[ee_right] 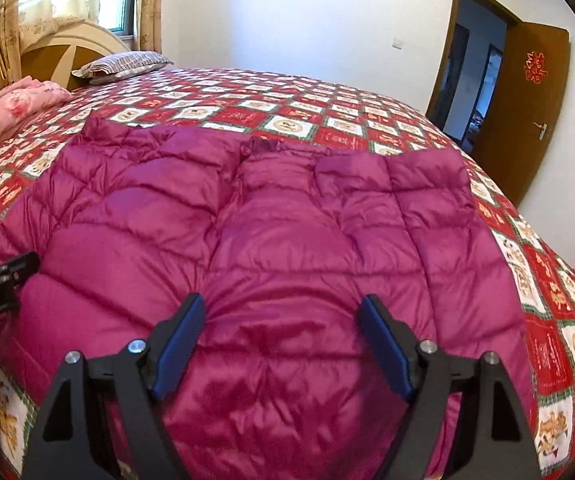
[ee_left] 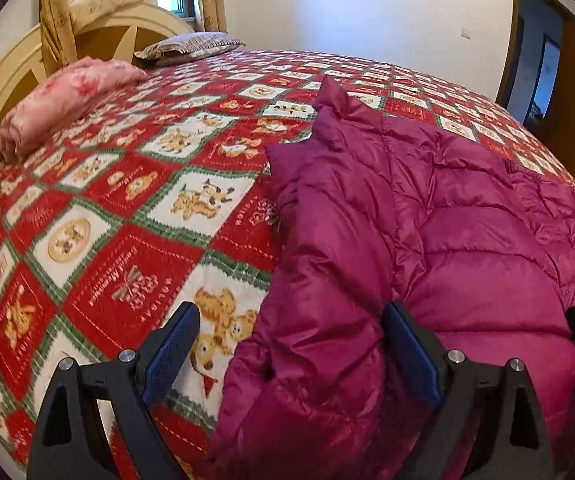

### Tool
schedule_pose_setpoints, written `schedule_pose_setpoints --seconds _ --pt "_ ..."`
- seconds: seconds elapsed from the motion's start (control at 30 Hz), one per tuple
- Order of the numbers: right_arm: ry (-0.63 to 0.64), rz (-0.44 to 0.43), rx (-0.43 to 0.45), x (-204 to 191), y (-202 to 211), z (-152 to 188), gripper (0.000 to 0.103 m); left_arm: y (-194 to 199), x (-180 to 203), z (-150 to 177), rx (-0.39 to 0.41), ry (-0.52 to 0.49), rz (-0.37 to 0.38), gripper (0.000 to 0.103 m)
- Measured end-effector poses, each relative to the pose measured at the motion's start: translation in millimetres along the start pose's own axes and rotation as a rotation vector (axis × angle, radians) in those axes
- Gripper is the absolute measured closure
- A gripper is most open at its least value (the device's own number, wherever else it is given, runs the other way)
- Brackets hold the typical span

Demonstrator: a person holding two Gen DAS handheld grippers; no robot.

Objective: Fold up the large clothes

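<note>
A magenta quilted puffer jacket (ee_left: 467, 220) (ee_right: 287, 220) lies spread on the bed, its near part reaching the front edge. In the left wrist view my left gripper (ee_left: 291, 308) stands open over the jacket's left side. A puffy fold of the jacket bulges between the jaws, one finger (ee_left: 171, 352) is over the quilt, and the other finger (ee_left: 411, 356) rests against the jacket. My right gripper (ee_right: 283, 299) is wide open just above the middle of the jacket's near part, with nothing clamped. Each gripper's black body shows at the edge of the other's view.
A red, white and green patchwork quilt (ee_left: 127, 200) (ee_right: 547, 280) covers the bed. A folded pink blanket (ee_left: 67, 100) and a striped pillow (ee_left: 191, 44) lie by the headboard at the far left. An open brown door (ee_right: 527, 100) stands to the right.
</note>
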State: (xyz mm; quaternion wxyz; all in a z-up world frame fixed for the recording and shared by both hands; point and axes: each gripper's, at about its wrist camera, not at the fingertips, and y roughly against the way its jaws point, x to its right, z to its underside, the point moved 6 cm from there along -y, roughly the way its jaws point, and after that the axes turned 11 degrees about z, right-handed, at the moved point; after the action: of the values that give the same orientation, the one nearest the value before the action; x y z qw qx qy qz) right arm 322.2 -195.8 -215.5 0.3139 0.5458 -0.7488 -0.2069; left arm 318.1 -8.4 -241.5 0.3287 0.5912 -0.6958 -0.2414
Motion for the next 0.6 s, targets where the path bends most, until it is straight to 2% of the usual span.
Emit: schedule_pose_setpoints --seconds 0.17,0.23,0.3,0.33,0.47,0.53,0.6 --pt "0.024 0.014 -0.014 -5.4 -9.3 5.9 0.019 -4.9 0.3 4.3 -0.002 0.041 0.069 0.011" --pt "0.030 0.017 -0.023 -6.7 -12.5 6.8 0.018 -5.2 5.1 4.1 -0.002 0.029 0.101 0.021" --pt "0.033 0.016 -0.032 -7.5 -15.7 7.1 0.018 -3.9 12.8 4.3 -0.002 0.006 0.129 0.039" --pt "0.034 0.017 -0.035 -7.8 -16.4 7.4 0.018 -3.7 16.9 4.0 -0.003 -0.005 0.135 0.041" --pt "0.042 0.028 -0.032 -9.3 -16.7 7.4 0.017 -1.5 25.9 2.7 -0.016 -0.015 0.200 0.081" --pt "0.039 0.025 -0.031 -9.6 -15.3 8.0 0.017 3.3 27.6 -0.3 -0.006 -0.028 0.198 0.088" --pt "0.040 0.027 -0.033 -10.6 -16.1 6.8 0.017 7.0 25.8 -1.9 0.000 -0.026 0.202 0.090"
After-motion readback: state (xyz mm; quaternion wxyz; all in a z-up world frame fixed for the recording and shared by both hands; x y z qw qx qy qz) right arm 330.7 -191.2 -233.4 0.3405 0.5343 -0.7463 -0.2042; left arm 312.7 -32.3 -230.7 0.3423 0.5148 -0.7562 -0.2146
